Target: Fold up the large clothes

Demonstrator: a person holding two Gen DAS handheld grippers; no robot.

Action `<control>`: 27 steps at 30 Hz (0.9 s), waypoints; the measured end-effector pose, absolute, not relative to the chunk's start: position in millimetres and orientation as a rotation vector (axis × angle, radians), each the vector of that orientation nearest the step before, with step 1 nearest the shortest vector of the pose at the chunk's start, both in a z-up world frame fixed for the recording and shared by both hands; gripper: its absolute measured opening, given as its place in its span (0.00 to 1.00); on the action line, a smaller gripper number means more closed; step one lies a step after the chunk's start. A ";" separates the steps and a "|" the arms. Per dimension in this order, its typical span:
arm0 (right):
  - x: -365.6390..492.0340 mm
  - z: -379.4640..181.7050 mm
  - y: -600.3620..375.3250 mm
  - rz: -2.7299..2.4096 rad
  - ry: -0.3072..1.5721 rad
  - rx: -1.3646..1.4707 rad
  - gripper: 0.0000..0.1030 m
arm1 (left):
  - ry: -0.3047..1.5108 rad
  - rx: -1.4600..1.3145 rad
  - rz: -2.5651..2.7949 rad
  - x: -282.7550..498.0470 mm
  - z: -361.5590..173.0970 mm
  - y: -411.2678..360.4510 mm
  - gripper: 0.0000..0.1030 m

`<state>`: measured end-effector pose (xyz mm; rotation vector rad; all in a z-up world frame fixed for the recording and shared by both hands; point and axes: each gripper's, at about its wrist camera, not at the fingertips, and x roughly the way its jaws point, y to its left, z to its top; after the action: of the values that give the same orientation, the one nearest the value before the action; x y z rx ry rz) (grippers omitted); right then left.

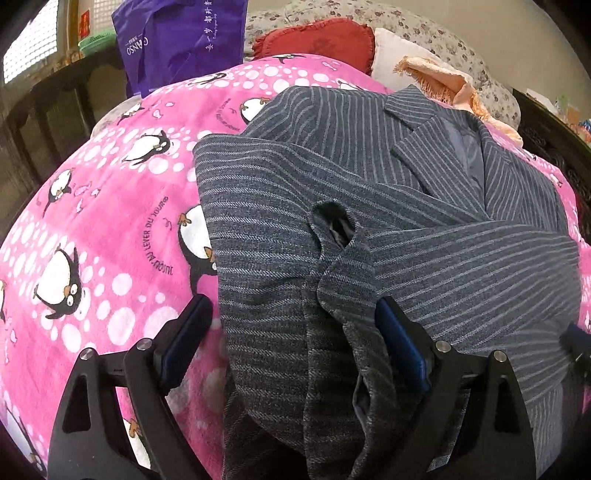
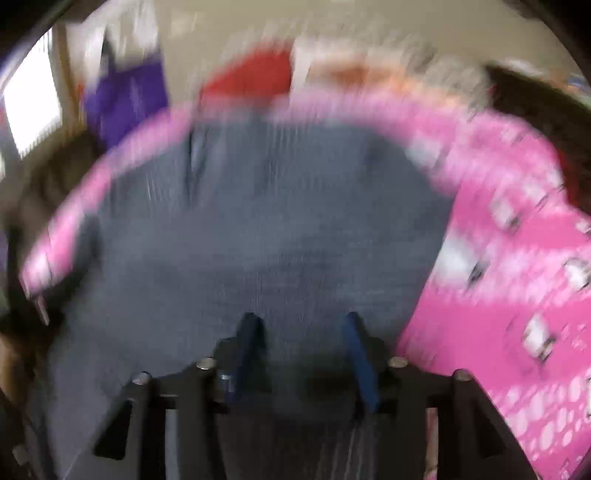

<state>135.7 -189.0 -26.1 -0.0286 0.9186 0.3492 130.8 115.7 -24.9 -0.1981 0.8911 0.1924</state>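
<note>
A grey pinstriped suit jacket lies on a pink penguin-print blanket, front up, with both sleeves folded across its body and the lapels at the upper right. My left gripper is open wide, its fingers either side of the jacket's lower left part, just above the cloth. The right wrist view is badly motion-blurred: my right gripper is open over the jacket, with nothing held between its blue pads. The pink blanket shows to its right.
A purple shopping bag stands at the back left. A red cushion, a peach towel and a floral pillow lie behind the jacket. Dark wooden furniture borders the left and right sides.
</note>
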 end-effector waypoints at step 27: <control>-81.6 -1.6 -317.1 0.440 0.992 0.078 0.54 | 0.872 -0.209 0.083 103.6 14.8 129.7 0.90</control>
<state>-81.6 -317.1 -1.6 0.0783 0.9924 0.4400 103.6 129.7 14.8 -0.2093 0.8718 0.0828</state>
